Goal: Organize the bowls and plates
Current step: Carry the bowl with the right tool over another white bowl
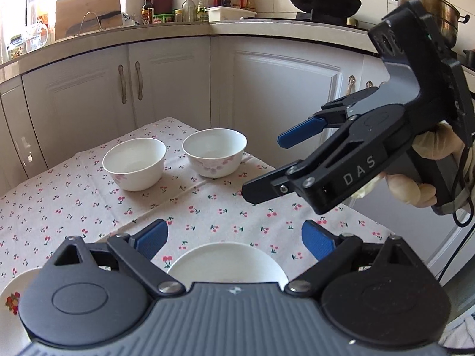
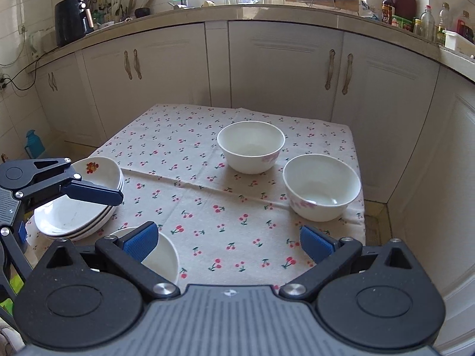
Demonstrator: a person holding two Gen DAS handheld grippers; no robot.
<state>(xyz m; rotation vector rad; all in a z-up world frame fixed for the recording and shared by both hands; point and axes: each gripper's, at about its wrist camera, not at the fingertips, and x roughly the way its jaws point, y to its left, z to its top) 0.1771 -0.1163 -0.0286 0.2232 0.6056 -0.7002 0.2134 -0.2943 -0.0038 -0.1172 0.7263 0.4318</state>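
Two white bowls with pink flowers, one (image 1: 134, 163) (image 2: 251, 145) and the other (image 1: 214, 151) (image 2: 322, 187), stand side by side, apart, on the cherry-print tablecloth (image 2: 213, 178). A stack of shallow white plates (image 2: 80, 207) with a red flower mark lies at the table's left edge. A single white plate (image 1: 227, 264) (image 2: 160, 252) lies beside the stack. My left gripper (image 1: 234, 238) hangs open above the plates, holding nothing. My right gripper (image 2: 228, 241) (image 1: 267, 163) is wide open over the bare cloth near the bowls, also holding nothing.
White cupboards with handles (image 2: 133, 63) wrap around the table on the far and right sides. The counter holds bottles (image 1: 190, 7), a knife block, a wok (image 1: 323, 0) and a steel pot. A hand (image 1: 415, 184) grips the right gripper's handle.
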